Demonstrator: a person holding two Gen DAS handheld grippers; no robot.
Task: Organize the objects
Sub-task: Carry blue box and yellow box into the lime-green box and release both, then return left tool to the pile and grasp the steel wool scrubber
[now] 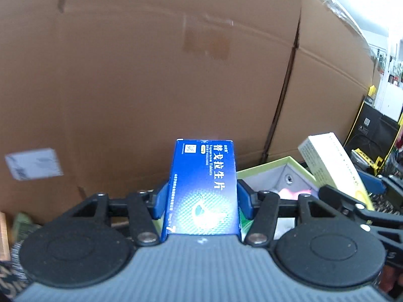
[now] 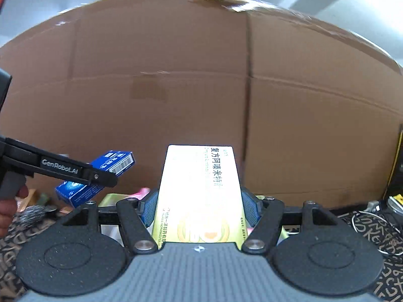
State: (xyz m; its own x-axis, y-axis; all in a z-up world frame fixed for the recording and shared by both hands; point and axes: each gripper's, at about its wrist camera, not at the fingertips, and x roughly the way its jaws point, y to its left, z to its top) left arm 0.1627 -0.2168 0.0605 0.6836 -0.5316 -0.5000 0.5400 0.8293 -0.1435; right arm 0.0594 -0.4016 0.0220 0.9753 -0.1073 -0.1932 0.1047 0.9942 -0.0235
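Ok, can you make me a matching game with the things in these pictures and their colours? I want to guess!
Things:
1. box in the left gripper
2. box in the right gripper
3. big cardboard wall
4. open storage bin

Colours:
A. brown
B. green rim, grey inside
C. blue
D. pale yellow

Right pairs: 1-C, 2-D, 3-A, 4-B
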